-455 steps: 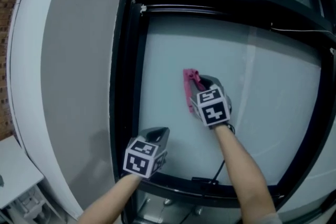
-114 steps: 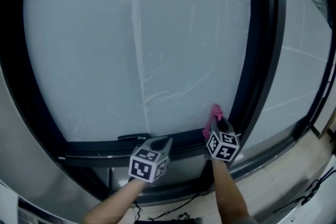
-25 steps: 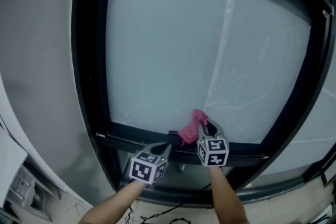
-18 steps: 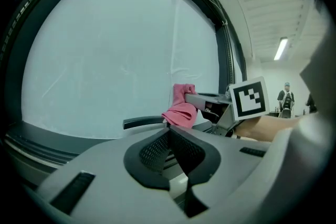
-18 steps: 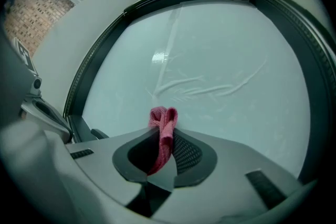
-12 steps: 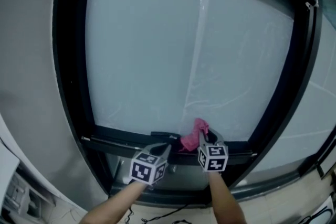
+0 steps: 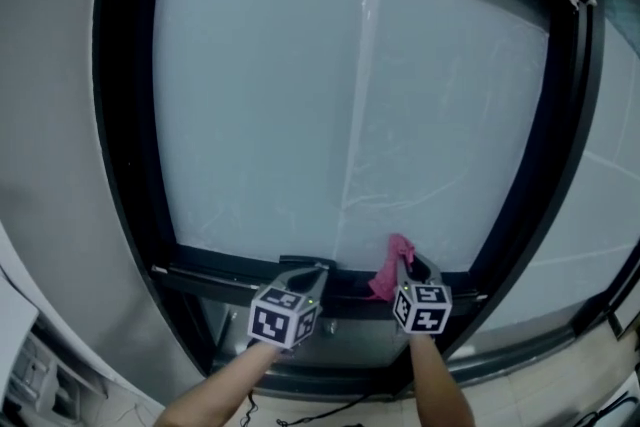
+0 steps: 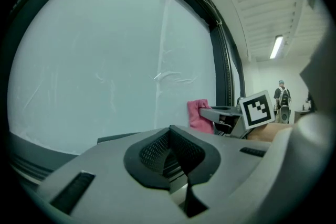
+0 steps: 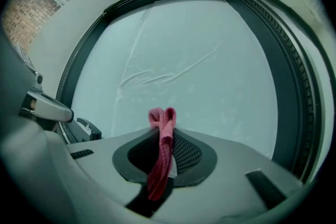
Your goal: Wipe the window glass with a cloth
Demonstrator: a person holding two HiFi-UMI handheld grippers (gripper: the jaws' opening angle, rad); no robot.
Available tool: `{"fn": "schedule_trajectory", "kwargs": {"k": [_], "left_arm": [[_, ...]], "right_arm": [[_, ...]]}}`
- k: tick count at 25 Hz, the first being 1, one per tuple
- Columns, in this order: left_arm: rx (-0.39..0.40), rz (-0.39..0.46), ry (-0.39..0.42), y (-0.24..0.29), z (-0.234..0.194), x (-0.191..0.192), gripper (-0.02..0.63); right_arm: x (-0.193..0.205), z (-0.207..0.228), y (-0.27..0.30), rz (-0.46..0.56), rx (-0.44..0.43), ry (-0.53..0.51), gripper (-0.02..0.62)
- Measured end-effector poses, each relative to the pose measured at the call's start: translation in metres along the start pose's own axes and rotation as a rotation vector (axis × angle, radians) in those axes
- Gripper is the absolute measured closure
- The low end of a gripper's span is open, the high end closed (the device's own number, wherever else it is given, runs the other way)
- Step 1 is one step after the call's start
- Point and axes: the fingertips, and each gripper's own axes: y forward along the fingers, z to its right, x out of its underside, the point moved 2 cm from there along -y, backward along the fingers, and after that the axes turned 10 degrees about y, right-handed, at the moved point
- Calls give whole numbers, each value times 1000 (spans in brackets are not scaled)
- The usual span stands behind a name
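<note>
The window glass point(image 7: 350, 85) is a large frosted pale pane in a black frame point(image 7: 125, 115), with a faint vertical seam point(image 7: 362, 95) and creased film marks. My right gripper point(image 7: 402, 258) is shut on a pink cloth point(image 7: 390, 267), whose tip rests against the glass at its bottom edge, right of centre. Seen from the right gripper view, the cloth point(image 9: 161, 152) runs folded between the jaws and sticks out in front. My left gripper point(image 7: 318, 269) hovers lower left by the bottom frame rail, shut and holding nothing; the left gripper view also shows the cloth point(image 8: 198, 115).
A grey wall point(image 7: 50, 115) stands left of the frame. A second glass pane point(image 7: 610, 165) lies right of the black frame post point(image 7: 545, 125). Below the bottom rail point(image 7: 230, 280) are a lower panel and tiled floor point(image 7: 590, 385) with cables. A person point(image 8: 282, 98) stands far off indoors.
The right gripper with the cloth has slid a little to the right along the bottom of the glass. The head view has shifted slightly; the left gripper stays put.
</note>
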Motion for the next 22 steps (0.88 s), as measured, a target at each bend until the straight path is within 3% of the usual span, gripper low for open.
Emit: {"fn": "schedule_trajectory", "kwargs": {"k": [7, 12, 16, 22], "left_arm": [[-54, 46, 55, -3, -22, -34, 603], [-75, 82, 59, -6, -31, -53, 604], [-87, 103, 65, -12, -36, -62, 603], [-85, 123, 75, -18, -42, -70, 603]], "right_arm": [[-29, -19, -14, 67, -90, 60, 549], [-49, -51, -22, 84, -207, 89, 548], [-59, -83, -26, 85, -303, 80, 548], [-66, -109, -30, 95, -373, 48, 548]]}}
